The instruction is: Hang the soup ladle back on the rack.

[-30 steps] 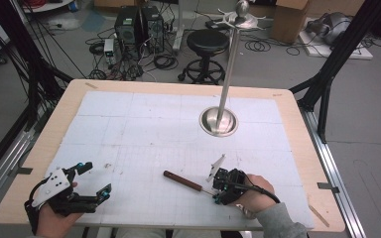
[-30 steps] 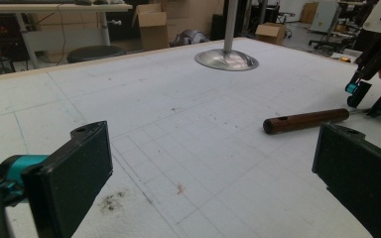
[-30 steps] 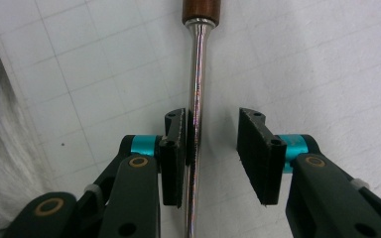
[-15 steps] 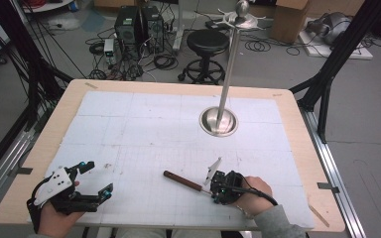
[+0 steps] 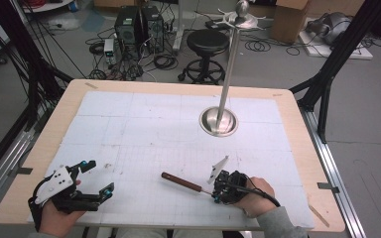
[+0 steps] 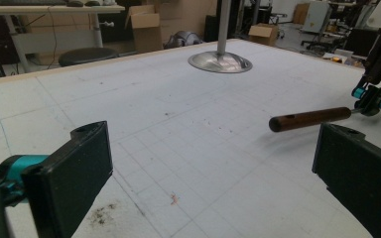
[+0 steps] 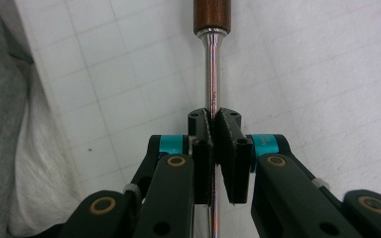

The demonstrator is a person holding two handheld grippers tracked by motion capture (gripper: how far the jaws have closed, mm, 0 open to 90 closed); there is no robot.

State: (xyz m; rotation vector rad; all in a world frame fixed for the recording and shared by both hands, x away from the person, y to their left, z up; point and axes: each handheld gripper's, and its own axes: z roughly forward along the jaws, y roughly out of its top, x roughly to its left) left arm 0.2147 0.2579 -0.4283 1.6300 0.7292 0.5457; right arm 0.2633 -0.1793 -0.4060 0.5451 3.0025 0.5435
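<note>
While the left gripper (image 5: 95, 177) rests near the table's front left corner with its jaws wide apart and empty, the right gripper (image 7: 214, 124) has just been closing and now clamps the thin metal shaft of a brown wooden-handled tool (image 5: 181, 182), which lies on the white gridded table mat (image 5: 144, 129) near the front edge.

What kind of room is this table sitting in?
Probably a lab or workshop: computer towers and loose cables on the floor behind the table, plus cardboard boxes and a stool.
</note>
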